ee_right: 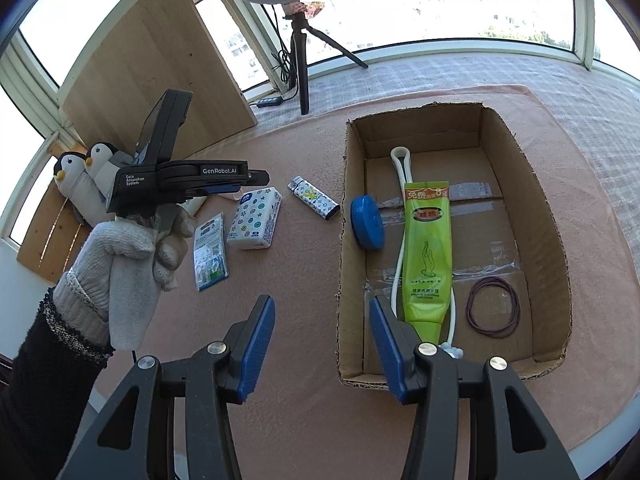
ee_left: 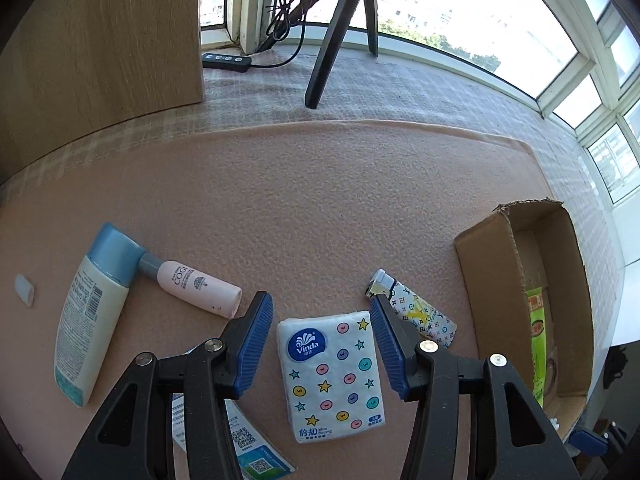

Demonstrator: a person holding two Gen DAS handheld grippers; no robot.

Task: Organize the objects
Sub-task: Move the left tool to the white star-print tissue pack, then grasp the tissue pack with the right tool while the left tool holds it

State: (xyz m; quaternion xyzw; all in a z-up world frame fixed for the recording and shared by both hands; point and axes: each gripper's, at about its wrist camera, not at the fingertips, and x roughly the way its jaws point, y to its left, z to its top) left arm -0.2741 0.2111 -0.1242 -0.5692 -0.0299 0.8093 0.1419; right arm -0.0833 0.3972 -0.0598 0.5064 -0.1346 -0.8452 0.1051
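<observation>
1. Lying at the far left of the pink mat (ee_left: 320, 200) are a small white cap (ee_left: 25, 288), a cream lotion bottle (ee_left: 88, 320) and a pink tube (ee_left: 200, 288); the tube's grey end is touching the bottle's blue cap.
2. The left gripper (ee_left: 322, 340) is hovering with its jaws apart, one on each side of the tissue pack (ee_left: 334, 376), not yet touching it. I judge it is preparing to close on the pack.
3. A printed sachet (ee_left: 240, 440) is lying partly under the left finger, so it may be disturbed.
4. The lighter (ee_left: 416, 312) is lying just beside the pack's right edge, partly behind the right finger; room there is tight.
5. The cardboard box (ee_left: 488, 280) is standing open at the right, holding a green tube (ee_right: 428, 256), a blue disc (ee_right: 367, 222), a white cord (ee_right: 400, 160) and rubber bands (ee_right: 494, 307). Free floor is showing at its far end.
6. The right gripper (ee_right: 322, 340) is waiting with jaws apart and holding nothing, over the box's near left wall.
</observation>
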